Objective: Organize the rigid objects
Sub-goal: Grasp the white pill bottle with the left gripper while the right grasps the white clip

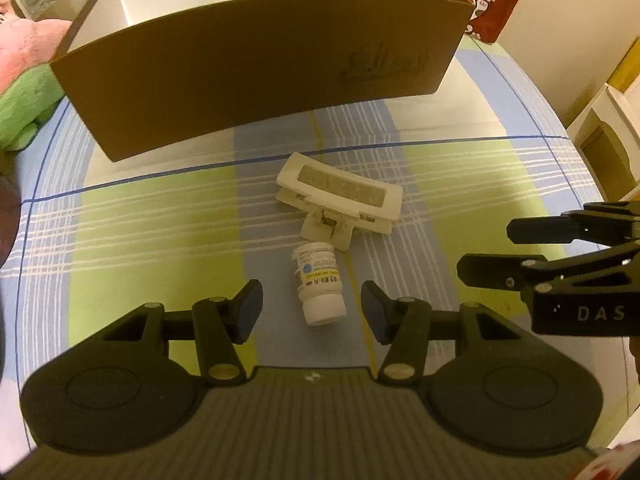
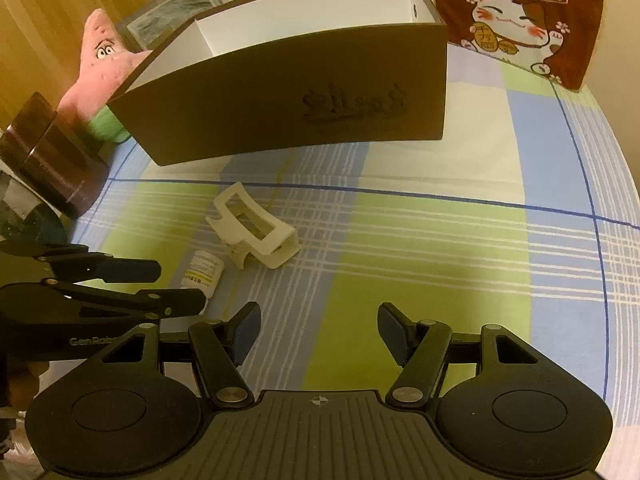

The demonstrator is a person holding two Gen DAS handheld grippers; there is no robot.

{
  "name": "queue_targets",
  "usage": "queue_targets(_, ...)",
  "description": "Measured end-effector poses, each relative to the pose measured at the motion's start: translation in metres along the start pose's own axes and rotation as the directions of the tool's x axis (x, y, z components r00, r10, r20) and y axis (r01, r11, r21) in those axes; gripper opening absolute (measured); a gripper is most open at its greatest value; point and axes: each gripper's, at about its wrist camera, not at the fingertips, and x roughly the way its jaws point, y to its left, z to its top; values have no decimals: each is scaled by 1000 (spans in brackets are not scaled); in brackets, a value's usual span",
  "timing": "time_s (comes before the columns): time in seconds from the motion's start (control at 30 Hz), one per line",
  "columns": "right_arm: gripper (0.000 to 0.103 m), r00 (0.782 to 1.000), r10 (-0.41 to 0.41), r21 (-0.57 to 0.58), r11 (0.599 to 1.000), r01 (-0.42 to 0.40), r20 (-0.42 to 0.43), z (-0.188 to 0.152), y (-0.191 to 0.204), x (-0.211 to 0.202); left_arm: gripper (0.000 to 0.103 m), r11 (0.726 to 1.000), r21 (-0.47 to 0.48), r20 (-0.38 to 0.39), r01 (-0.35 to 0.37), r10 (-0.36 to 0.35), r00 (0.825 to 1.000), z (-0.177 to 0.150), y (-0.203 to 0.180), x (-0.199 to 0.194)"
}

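A small white pill bottle (image 1: 319, 282) lies on its side on the plaid cloth, cap toward me. My left gripper (image 1: 311, 312) is open with a finger on each side of the bottle's cap end, not touching it. A cream hair claw clip (image 1: 340, 196) lies just beyond the bottle. A brown box (image 1: 248, 80) with a white inside stands open behind them. My right gripper (image 2: 318, 332) is open and empty over bare cloth, to the right of the bottle (image 2: 203, 270) and clip (image 2: 256, 232). The box (image 2: 288, 108) stands behind them there too.
A pink and green plush toy (image 2: 100, 60) sits left of the box. A dark case (image 2: 52, 160) lies at the left edge. A red cat-print cloth (image 2: 516, 12) hangs at the back right. White furniture (image 1: 608, 128) stands beyond the cloth's right edge.
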Motion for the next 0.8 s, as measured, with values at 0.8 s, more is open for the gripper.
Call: queue_targets(0.8, 65, 999, 49, -150, 988, -47, 12, 23, 25, 28, 25, 998, 21, 20, -57, 56, 998, 0, 22, 14)
